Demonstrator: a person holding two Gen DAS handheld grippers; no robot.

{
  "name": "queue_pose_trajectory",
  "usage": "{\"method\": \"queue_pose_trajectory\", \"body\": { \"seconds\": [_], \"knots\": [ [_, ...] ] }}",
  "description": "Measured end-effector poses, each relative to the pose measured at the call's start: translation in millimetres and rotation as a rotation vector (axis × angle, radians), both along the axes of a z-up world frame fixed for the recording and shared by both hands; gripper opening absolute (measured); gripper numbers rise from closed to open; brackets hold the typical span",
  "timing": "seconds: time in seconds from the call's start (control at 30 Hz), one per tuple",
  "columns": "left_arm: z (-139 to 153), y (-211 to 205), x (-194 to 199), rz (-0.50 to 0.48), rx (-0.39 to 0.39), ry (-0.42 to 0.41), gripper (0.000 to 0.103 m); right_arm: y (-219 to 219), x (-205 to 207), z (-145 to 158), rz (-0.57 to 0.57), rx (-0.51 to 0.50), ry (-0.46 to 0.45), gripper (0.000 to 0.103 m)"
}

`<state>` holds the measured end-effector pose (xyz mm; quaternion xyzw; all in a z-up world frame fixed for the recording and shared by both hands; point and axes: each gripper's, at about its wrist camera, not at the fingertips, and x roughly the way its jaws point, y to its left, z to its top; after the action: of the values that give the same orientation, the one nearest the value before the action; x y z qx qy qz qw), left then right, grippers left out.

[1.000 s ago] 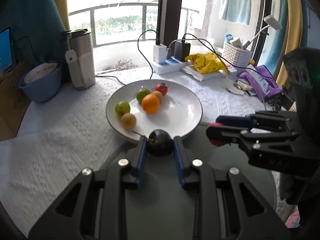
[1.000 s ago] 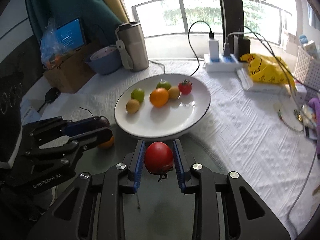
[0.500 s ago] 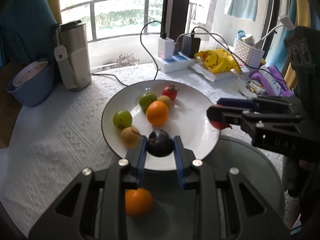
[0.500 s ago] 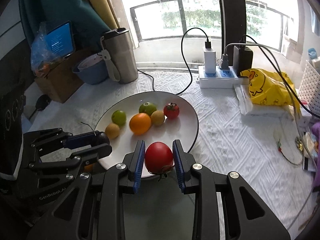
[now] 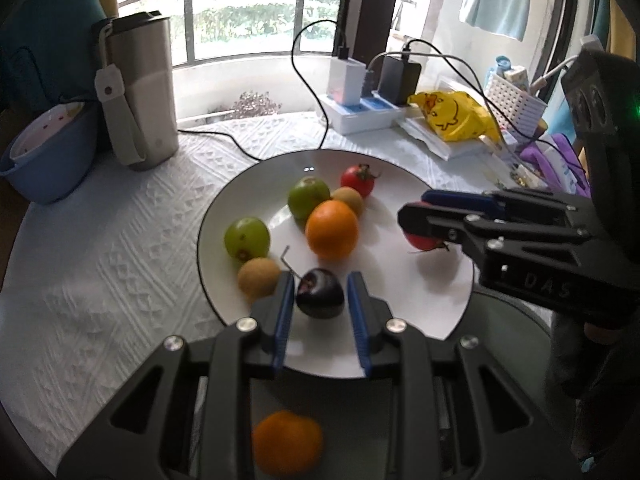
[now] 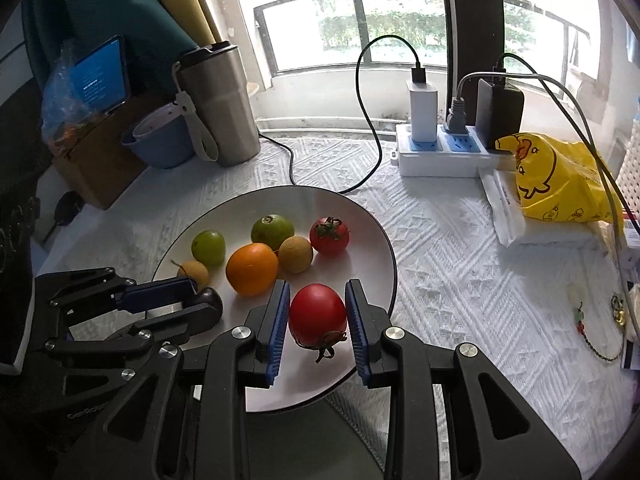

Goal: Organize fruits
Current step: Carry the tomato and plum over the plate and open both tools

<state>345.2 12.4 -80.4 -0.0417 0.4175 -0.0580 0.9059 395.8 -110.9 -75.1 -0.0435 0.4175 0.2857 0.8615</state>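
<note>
A white plate (image 5: 400, 292) holds an orange (image 5: 331, 229), two green fruits, two small brown fruits and a small tomato (image 5: 357, 180). My left gripper (image 5: 320, 300) is over the plate's near rim with a dark plum (image 5: 320, 293) between its blue pads; small gaps show beside the plum. My right gripper (image 6: 318, 312) is shut on a red tomato (image 6: 317, 315) over the plate (image 6: 372, 240), right of the orange (image 6: 252, 268). Another orange (image 5: 287, 442) lies below my left gripper, off the plate.
A steel tumbler (image 5: 140, 92) and blue bowl (image 5: 44, 152) stand far left. A power strip (image 6: 440, 156) with chargers and cables, a yellow bag (image 6: 556, 176) and a white basket (image 5: 512, 96) line the back and right. A white cloth covers the table.
Both grippers have moved forward over the plate with their fruits. The left gripper's pads now stand slightly wider around the plum.
</note>
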Motion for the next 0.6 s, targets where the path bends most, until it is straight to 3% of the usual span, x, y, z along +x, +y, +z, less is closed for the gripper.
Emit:
{"method": "queue_pose_trajectory", "body": {
  "seconds": [0.37,0.6],
  "knots": [
    [17,9,-18,0.021,-0.036,-0.043,0.032,0,-18,18,-0.014,-0.003,-0.035,0.035],
    [32,10,-40,0.024,-0.066,-0.083,0.046,-1,-43,33,-0.018,0.0,-0.06,0.035]
  ]
}}
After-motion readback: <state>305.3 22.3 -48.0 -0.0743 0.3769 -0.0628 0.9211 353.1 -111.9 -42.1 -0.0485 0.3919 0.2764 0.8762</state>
